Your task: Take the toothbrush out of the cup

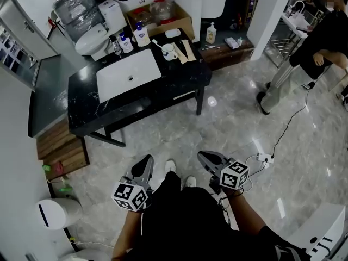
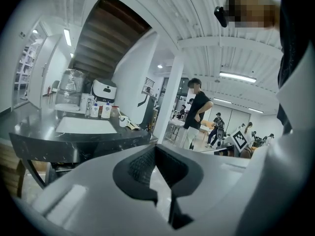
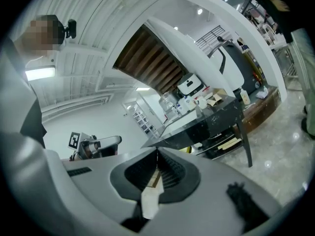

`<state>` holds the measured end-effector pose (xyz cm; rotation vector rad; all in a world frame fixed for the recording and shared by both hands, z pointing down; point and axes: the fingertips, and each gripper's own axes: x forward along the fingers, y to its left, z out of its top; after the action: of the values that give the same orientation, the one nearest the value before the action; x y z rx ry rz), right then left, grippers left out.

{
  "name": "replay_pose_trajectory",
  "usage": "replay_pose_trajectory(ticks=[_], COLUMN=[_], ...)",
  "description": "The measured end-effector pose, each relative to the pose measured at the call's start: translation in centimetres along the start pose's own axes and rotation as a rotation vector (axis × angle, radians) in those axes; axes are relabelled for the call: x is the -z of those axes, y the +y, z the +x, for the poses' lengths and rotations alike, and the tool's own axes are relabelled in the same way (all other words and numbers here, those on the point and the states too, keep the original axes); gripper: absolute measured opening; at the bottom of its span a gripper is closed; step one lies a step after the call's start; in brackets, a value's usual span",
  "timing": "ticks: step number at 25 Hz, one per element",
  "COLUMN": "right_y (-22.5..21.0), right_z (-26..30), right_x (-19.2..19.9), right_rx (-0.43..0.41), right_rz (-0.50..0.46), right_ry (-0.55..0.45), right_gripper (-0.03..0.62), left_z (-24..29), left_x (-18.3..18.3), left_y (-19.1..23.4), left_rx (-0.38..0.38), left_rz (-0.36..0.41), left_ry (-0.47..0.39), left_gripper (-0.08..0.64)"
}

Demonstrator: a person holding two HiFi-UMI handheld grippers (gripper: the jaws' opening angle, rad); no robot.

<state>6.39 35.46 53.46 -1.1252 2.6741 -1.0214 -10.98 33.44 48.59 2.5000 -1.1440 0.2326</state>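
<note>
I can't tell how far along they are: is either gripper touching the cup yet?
No, the left gripper and right gripper hang over the floor, short of the table where the cup stands.

The head camera looks steeply down from above the person's shoulders, with the left gripper (image 1: 145, 163) and right gripper (image 1: 205, 157) close at its near edge and the black table (image 1: 182, 72) well off at the far left. Each gripper camera sits low behind its own jaws, facing nearly level across the floor. The left gripper view has the table (image 2: 74, 139) far on its left; the right gripper view, rolled askew, has the table (image 3: 216, 116) far on its right. All three share that table
</note>
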Motion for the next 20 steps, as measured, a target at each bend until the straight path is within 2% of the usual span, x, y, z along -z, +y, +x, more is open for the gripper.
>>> replay_pose_trajectory(ticks=[4, 9, 20], right_y=[-0.8, -1.3, -3.0], right_z=[-0.4, 0.2, 4.6], right_x=[0.1, 0.0, -2.4], right_rx=[0.013, 0.033, 0.061], right_rz=[0.02, -0.003, -0.005], right_ry=[-0.013, 0.001, 0.024], right_gripper=[0.015, 0.015, 0.015], left_z=[0.7, 2.0, 6.1], left_x=[-0.1, -0.4, -2.3], left_y=[-0.1, 0.5, 4.6], left_rx=[0.008, 0.027, 0.069], left_rz=[0.009, 0.011, -0.004], left_ry=[0.0, -0.003, -0.016], left_gripper=[0.009, 0.009, 0.008])
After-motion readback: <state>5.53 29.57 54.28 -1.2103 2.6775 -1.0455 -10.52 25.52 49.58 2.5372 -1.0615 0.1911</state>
